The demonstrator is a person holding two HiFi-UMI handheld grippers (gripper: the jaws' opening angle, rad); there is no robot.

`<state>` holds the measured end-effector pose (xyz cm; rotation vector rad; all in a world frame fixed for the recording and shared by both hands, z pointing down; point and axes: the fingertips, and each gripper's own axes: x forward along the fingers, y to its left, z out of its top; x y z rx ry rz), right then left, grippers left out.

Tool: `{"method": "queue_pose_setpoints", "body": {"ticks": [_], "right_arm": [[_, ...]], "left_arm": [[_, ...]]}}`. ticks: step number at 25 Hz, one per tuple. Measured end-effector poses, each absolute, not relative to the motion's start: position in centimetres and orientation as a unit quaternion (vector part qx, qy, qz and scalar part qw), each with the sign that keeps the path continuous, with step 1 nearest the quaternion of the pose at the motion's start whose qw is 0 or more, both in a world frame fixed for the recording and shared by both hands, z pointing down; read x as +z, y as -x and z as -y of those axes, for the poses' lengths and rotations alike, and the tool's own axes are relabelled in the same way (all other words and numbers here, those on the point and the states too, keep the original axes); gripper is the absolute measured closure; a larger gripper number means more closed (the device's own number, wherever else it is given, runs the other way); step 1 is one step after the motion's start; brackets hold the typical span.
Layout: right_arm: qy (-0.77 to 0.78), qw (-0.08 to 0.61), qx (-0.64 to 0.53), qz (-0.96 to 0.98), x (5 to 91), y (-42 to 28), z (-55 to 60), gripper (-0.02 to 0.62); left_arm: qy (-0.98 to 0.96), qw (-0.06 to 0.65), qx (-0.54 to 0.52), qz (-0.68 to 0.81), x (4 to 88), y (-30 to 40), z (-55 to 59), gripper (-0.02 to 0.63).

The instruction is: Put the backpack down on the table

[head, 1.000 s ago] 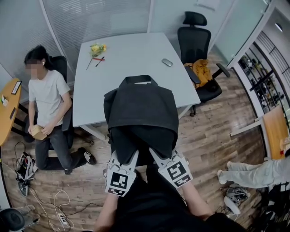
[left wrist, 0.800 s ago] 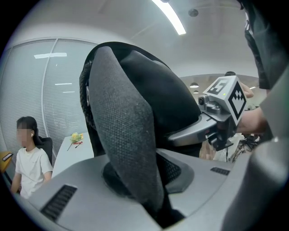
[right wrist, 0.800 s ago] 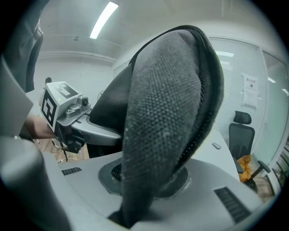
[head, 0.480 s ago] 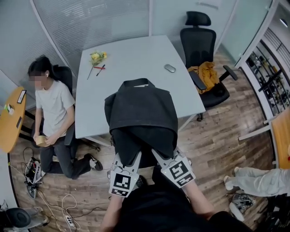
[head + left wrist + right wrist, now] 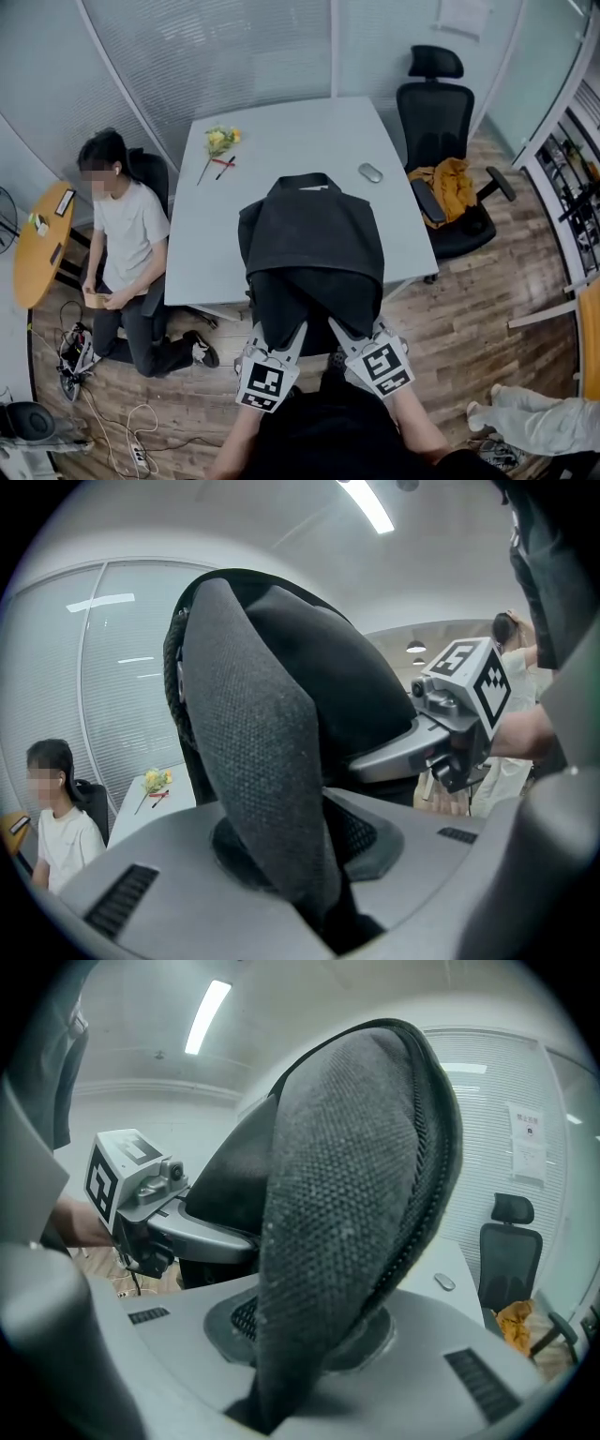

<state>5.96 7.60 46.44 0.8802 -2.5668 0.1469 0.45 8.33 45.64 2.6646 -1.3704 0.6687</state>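
Note:
The black backpack (image 5: 314,239) hangs in the air over the near edge of the white table (image 5: 281,141), carried from below by both grippers. My left gripper (image 5: 289,330) is shut on a grey mesh shoulder strap (image 5: 253,761), which runs down into the gap between its jaws. The right gripper (image 5: 343,328) is shut on the other mesh strap (image 5: 347,1194) in the same way. Each gripper view is filled by its strap and the bag's dark body. The right gripper (image 5: 441,733) shows in the left gripper view, and the left gripper (image 5: 155,1208) in the right one.
On the table lie a grey mouse (image 5: 371,172) and yellow flowers (image 5: 221,141). A black office chair (image 5: 441,112) with a yellow jacket (image 5: 450,178) stands at the right. A seated person (image 5: 122,234) is at the table's left, beside a round wooden table (image 5: 42,244). Cables lie on the floor (image 5: 122,431).
Both grippers have carried the backpack forward to the table, whose near edge now lies under the bag. The grips on the straps have not changed.

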Motion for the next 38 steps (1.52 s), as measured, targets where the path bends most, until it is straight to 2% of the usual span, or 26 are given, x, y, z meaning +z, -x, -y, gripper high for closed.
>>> {"method": "queue_pose_setpoints", "body": {"ticks": [12, 24, 38], "right_arm": [[-0.282, 0.206, 0.057, 0.935, 46.9, -7.9, -3.0, 0.525], [-0.266, 0.222, 0.062, 0.936, 47.7, -4.6, 0.5, 0.525], [-0.331, 0.243, 0.037, 0.911, 45.1, -0.3, 11.1, 0.526]], "left_arm": [[-0.844, 0.053, 0.237, 0.478, 46.0, -2.6, -4.2, 0.526], [-0.837, 0.068, 0.233, 0.49, 46.9, 0.8, -0.7, 0.526], [-0.876, 0.041, 0.191, 0.44, 44.7, 5.4, 10.7, 0.526]]}}
